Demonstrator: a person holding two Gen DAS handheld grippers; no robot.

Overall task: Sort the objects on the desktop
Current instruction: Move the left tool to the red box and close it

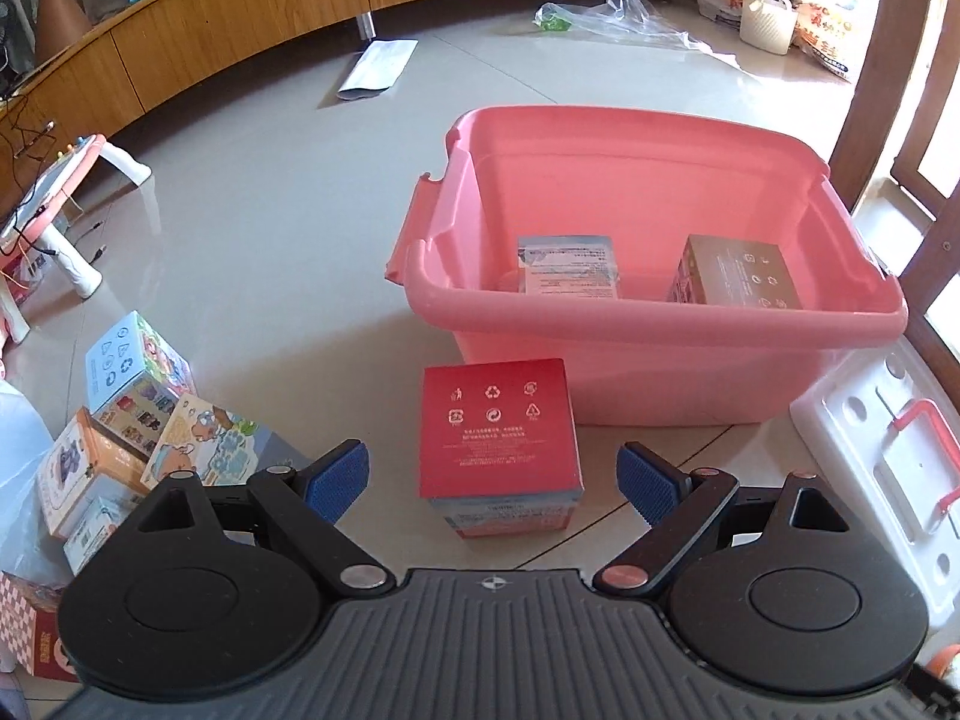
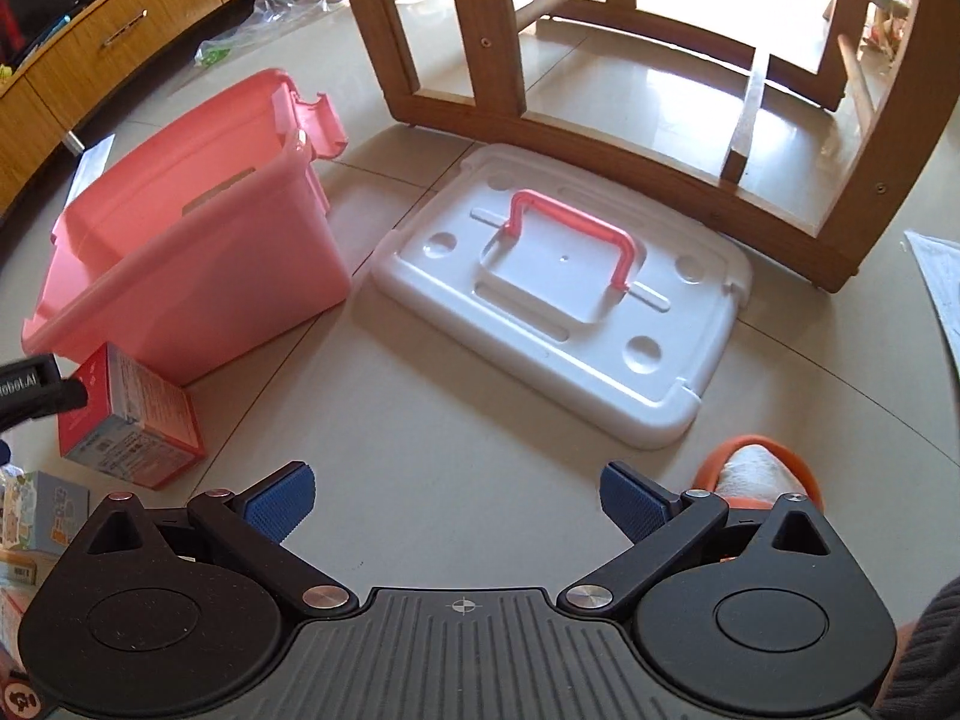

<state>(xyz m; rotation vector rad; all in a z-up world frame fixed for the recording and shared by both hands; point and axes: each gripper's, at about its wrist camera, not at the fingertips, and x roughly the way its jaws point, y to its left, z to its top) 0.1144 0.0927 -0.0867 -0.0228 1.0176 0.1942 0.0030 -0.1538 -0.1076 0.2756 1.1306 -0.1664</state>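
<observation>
A red box (image 1: 501, 429) stands on the tiled floor just in front of the pink tub (image 1: 654, 324). My left gripper (image 1: 492, 480) is open, its blue pads either side of the box, not touching it. Two boxes lie in the tub: a light blue one (image 1: 567, 267) and a grey one (image 1: 735, 273). The right wrist view shows the red box (image 2: 129, 420), the tub (image 2: 198, 264) and part of the left gripper's finger (image 2: 36, 393). My right gripper (image 2: 456, 501) is open and empty over bare floor.
Several colourful boxes (image 1: 138, 420) lie in a pile at the left. The tub's white lid (image 2: 564, 306) with a red handle lies on the floor to the right of the tub. A wooden chair frame (image 2: 600, 60) stands behind the lid. A foot in an orange slipper (image 2: 756, 468) is at the right.
</observation>
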